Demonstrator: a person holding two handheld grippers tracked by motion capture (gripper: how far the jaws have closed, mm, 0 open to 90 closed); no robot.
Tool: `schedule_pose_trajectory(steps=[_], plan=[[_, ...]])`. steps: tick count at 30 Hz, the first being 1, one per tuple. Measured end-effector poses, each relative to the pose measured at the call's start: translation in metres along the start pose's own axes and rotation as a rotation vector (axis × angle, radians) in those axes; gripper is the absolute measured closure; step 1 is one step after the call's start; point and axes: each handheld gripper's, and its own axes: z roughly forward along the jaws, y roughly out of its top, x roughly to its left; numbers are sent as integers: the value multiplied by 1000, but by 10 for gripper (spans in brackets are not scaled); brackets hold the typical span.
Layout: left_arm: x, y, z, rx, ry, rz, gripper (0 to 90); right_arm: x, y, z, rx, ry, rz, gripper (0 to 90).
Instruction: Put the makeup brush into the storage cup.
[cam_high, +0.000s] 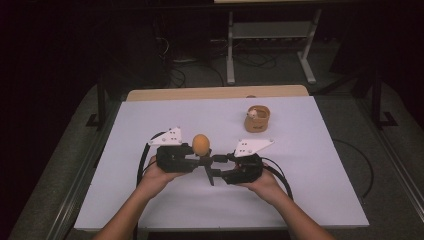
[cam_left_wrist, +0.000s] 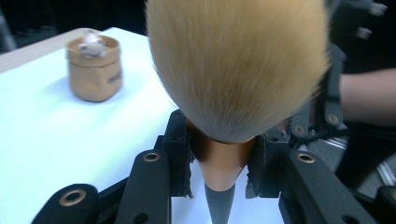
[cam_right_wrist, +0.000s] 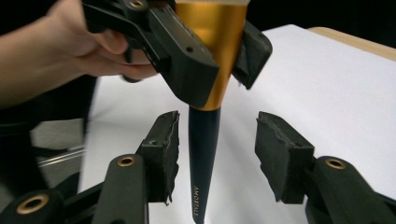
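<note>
A makeup brush with a tan bristle head, a gold ferrule and a dark handle is held upright above the white table, bristles up. My left gripper is shut on the ferrule; in the left gripper view its pads press both sides just under the bristles. My right gripper is open, its two pads standing apart on either side of the handle without touching it. In the high view the right gripper meets the left one at the table's middle.
A small tan pouch with a little white figure in it stands at the back right of the table, also in the left gripper view as the pouch. Beyond the wooden far edge are stand legs and cables on the floor.
</note>
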Motion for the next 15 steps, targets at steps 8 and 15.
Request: schedule_pose_trajectory(steps=[8,15], plan=[[-5,2,3,18,-56,44,644,0,-5,4,-5,96,-19,535],[-6,2,4,21,-64,52,644,2,-5,11,-7,118,-17,647]])
